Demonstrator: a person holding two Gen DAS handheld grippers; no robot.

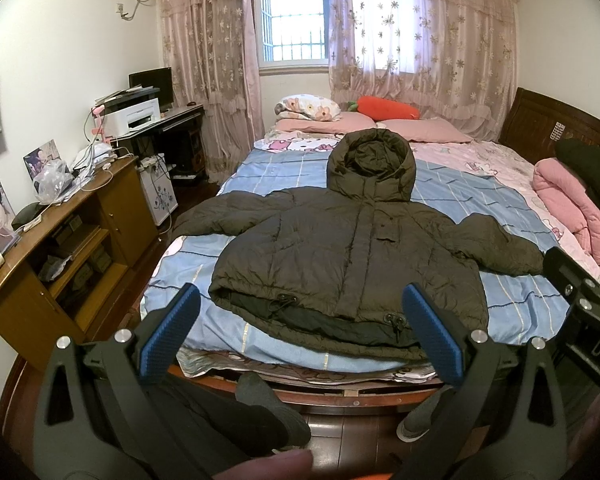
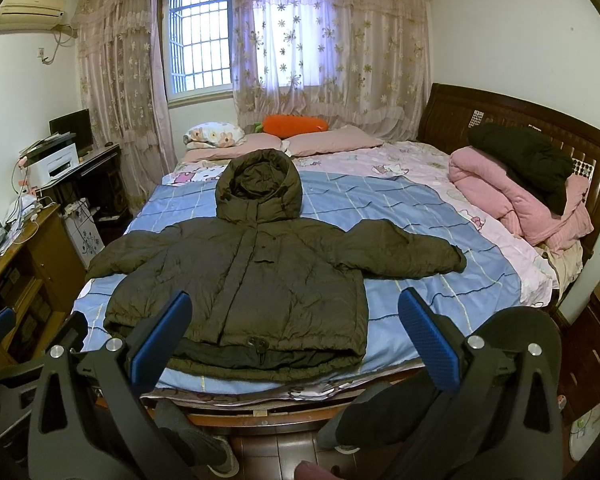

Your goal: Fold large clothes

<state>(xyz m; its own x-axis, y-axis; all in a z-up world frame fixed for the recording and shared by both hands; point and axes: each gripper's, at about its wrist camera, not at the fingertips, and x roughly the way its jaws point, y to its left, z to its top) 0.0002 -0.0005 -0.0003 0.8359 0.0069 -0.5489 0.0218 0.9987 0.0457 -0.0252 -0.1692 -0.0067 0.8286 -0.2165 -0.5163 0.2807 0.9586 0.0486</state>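
Olive puffer jacket (image 1: 352, 248) lies flat on your blue bedspread (image 1: 500, 200), hood toward twelve o'clock. Your left gripper (image 1: 300, 336) and right gripper (image 2: 296, 340) hover released at six o'clock.

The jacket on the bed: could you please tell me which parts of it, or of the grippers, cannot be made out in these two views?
- Jacket back: underneath, against the blue sheet, both views.
- Hem, left wrist view: partly behind the left gripper pads.
- Hem's left corner, right wrist view: behind the right gripper.
- Front closure: zipped or snapped, too small to tell.
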